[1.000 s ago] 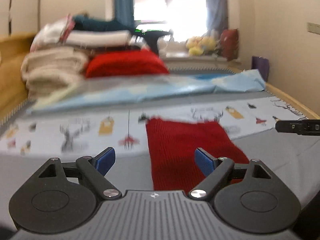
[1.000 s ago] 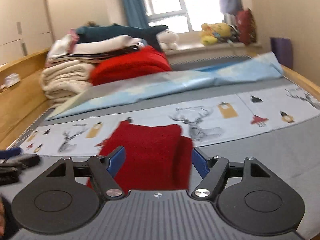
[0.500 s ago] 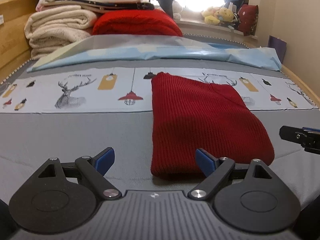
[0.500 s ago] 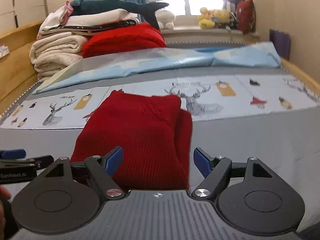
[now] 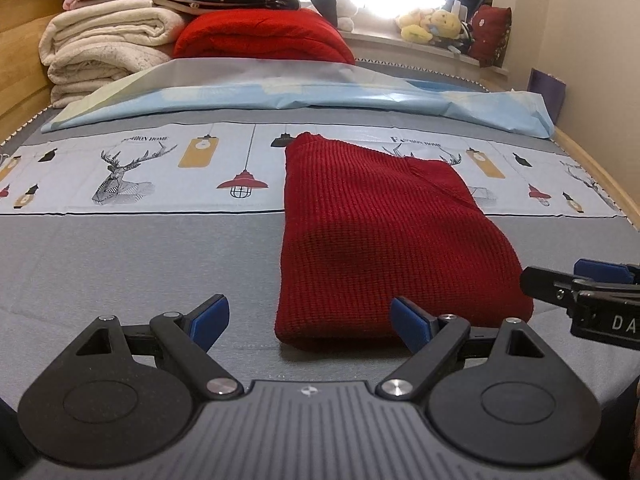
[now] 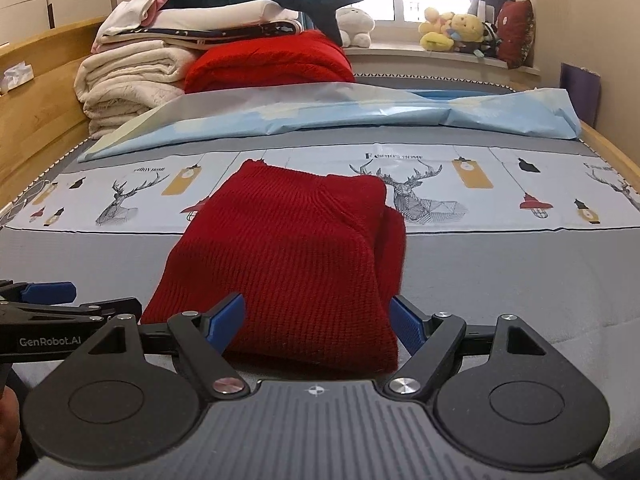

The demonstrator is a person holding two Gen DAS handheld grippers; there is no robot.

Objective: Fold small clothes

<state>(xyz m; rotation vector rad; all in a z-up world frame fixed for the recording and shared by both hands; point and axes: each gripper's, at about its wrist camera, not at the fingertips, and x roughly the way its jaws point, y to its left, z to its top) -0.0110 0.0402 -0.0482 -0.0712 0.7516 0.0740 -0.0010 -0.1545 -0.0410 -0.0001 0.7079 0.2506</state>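
Note:
A small red knit garment (image 5: 384, 232) lies folded on the grey bed sheet, its far end on the deer-print strip; it also shows in the right wrist view (image 6: 296, 256). My left gripper (image 5: 310, 324) is open and empty, low over the sheet at the garment's near left corner. My right gripper (image 6: 318, 320) is open and empty, its jaws straddling the garment's near right end. Each gripper shows at the edge of the other's view: the right one (image 5: 584, 284) and the left one (image 6: 60, 300).
A light blue sheet (image 5: 304, 96) lies across the bed behind the garment. A stack of folded blankets (image 6: 132, 76) and a red blanket (image 6: 272, 64) stand at the back left. Wooden bed rails (image 6: 608, 152) run along both sides. Plush toys (image 6: 452, 28) sit on the windowsill.
Both grippers have dropped lower and closer to the garment's near edge. The garment has not moved in the last half second. Both grippers stayed open.

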